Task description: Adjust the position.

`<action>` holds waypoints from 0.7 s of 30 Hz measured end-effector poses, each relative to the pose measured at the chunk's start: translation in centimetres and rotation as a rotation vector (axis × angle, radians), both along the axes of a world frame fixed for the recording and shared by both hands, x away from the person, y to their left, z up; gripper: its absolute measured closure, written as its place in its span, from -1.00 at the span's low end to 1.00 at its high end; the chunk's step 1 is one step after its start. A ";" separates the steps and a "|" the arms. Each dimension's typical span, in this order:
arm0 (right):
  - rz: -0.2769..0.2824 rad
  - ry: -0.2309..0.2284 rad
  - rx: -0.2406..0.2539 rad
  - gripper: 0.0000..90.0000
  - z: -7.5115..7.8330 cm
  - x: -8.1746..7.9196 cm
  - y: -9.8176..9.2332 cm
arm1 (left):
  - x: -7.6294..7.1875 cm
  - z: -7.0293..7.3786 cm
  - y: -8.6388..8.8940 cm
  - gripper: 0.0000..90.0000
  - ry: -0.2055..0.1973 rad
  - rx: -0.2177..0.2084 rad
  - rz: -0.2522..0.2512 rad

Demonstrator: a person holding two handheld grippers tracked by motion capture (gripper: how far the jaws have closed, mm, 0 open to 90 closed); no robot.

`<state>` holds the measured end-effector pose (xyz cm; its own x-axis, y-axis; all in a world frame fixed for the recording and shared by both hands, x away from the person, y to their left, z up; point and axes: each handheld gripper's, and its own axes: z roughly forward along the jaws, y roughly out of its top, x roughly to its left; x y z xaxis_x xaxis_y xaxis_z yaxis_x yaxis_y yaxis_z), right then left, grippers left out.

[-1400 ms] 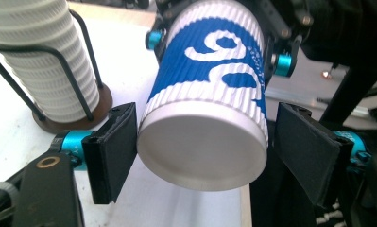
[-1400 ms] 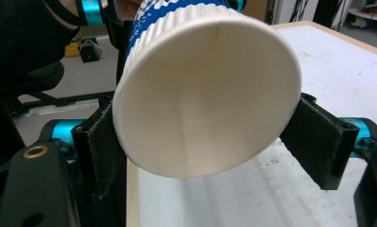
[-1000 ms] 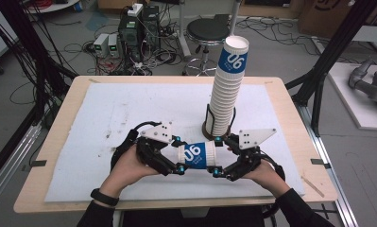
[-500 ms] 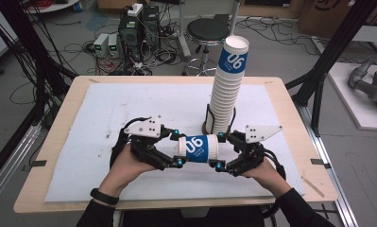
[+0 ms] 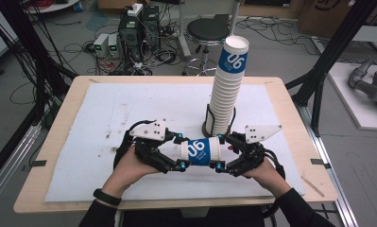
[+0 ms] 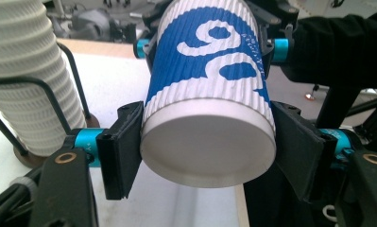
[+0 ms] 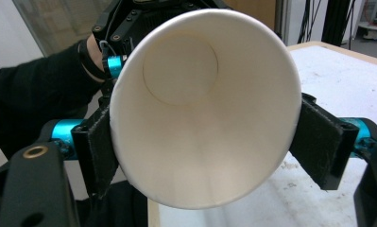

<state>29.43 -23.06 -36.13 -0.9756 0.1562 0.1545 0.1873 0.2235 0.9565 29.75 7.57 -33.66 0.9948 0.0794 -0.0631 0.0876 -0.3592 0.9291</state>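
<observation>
White ribbed paper cups with blue bands form a tall stack [image 5: 226, 94] in a black wire holder [image 5: 209, 120], just beyond the hands. One such cup [image 5: 201, 151] lies sideways above the table's near middle. Left gripper [image 5: 175, 153] clamps its base; right gripper [image 5: 222, 152], jaws just closing, presses its rim.

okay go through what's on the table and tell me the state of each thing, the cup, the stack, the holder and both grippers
Paper cup: lying level above the table, held between both grippers.
Cup stack: upright in its holder, leaning slightly.
Wire holder: standing on the table, around the stack's base.
Left gripper: shut on the cup's closed bottom end.
Right gripper: jaws at the cup's open rim, just been closing.
</observation>
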 end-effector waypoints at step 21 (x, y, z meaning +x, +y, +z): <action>0.030 -0.085 -0.221 -0.54 0.3 -0.7 1.2 | -1.1 -0.6 -2.9 -0.41 -0.067 0.332 -0.002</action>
